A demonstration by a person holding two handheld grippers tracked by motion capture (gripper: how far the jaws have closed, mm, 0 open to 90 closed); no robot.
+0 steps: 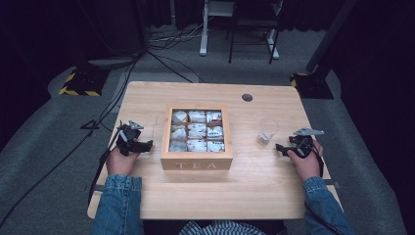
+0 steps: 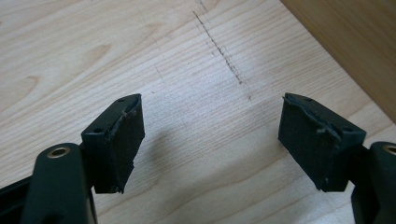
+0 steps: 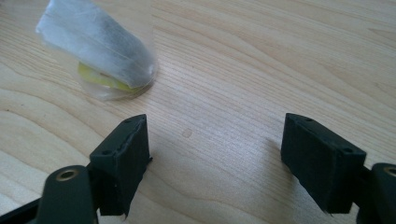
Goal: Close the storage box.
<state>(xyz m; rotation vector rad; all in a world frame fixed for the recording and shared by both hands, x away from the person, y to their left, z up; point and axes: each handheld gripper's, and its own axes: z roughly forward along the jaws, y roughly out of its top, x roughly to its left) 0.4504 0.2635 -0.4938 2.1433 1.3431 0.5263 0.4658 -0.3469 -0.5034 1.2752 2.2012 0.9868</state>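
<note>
The left hand [image 1: 120, 160] sits at about 8 o'clock on the table and holds the left gripper [image 1: 138, 143]. Its jaws are wide apart. The right hand [image 1: 306, 164] sits at about 4 o'clock and holds the right gripper [image 1: 283, 147]. Its jaws are wide apart too. Both arms wear blue sleeves [image 1: 117, 203].

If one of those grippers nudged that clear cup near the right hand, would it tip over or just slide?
The clear cup looks thin and nearly empty, holding just a tea bag, so it is probably very light. Standing upright on smooth wood, a low push would likely slide it, a push near the rim might tip it. Squeezed hard, its thin wall could flex.
</note>
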